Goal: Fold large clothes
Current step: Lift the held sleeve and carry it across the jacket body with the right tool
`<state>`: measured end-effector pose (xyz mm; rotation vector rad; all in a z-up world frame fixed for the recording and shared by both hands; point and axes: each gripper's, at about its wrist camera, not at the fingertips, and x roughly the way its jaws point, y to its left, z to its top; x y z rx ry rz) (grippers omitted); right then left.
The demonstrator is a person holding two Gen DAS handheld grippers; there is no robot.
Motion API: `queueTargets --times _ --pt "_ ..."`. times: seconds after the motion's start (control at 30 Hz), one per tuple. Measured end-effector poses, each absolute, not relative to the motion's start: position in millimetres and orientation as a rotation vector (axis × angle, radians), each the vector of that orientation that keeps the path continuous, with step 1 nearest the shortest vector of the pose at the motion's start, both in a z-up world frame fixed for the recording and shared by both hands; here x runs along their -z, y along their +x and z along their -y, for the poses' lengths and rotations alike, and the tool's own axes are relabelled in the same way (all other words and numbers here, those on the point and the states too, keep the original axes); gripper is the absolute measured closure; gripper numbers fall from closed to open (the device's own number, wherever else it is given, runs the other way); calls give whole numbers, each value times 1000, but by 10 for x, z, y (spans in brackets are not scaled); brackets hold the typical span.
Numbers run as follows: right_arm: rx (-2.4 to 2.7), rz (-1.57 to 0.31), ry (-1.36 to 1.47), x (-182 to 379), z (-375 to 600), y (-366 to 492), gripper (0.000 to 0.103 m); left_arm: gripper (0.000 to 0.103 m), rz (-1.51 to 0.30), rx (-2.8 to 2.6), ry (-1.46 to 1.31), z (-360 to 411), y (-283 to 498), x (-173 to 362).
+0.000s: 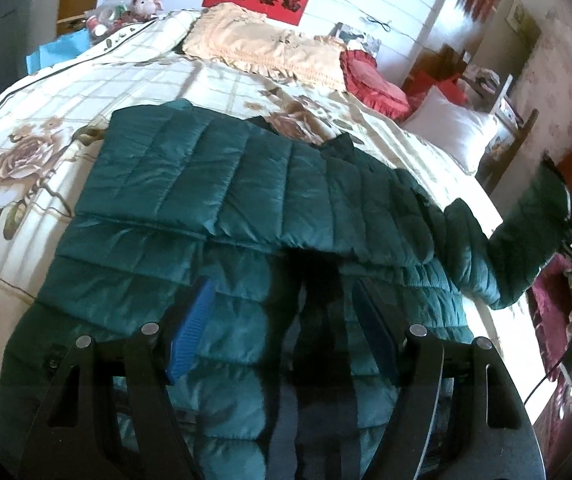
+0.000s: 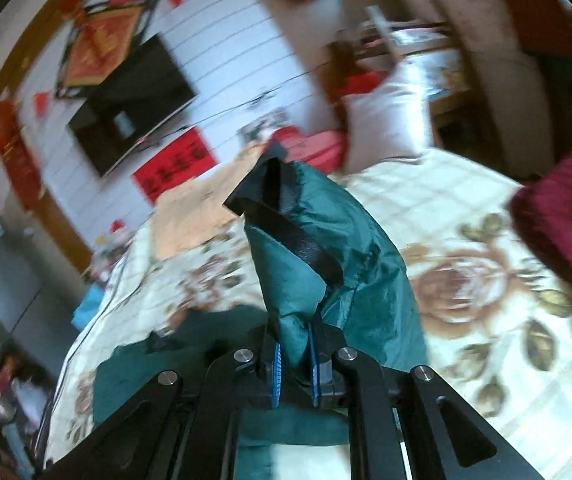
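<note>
A teal quilted puffer jacket (image 1: 222, 184) lies spread on the bed, one side folded over its middle. My left gripper (image 1: 286, 328) is open, its blue pads (image 1: 190, 332) held just above the jacket's near part, holding nothing. One sleeve (image 1: 525, 240) stretches off to the right and lifts up toward my right gripper at the frame edge. In the right wrist view my right gripper (image 2: 294, 364) is shut on the teal sleeve (image 2: 325, 256) near its black cuff (image 2: 262, 184), holding it up above the bed.
The bed has a floral cream quilt (image 1: 66, 120). A beige pillow (image 1: 262, 48), a red cushion (image 1: 369, 76) and a white pillow (image 1: 449, 128) lie at its far end. A dark red cloth (image 2: 565, 216) is at the right. A wall TV (image 2: 130, 108) hangs behind.
</note>
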<state>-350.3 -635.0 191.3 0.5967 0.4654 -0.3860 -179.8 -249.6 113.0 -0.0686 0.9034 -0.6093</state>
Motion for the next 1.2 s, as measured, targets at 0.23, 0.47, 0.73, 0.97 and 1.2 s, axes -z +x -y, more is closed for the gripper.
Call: queueTargets --times 0.23,0.47,0.73,0.97,1.2 --pt "216 -539 549 -1876 5668 -2665 93 31 -898 579 -83 2284 -1703 -1132" --pt "71 -651 510 -1573 4964 -1940 93 31 -904 539 -125 2051 -1577 -1089" --pt "-2 -757 514 -1133 4536 -1540 93 31 -912 525 -138 1962 -1528 -1041" --pt "-25 -872 561 -777 4408 -1294 83 31 -919 524 -145 1949 -1520 -1025" --pt "-122 -830 613 -1101 4390 -1467 34 31 -929 545 -195 1938 -1493 -1061"
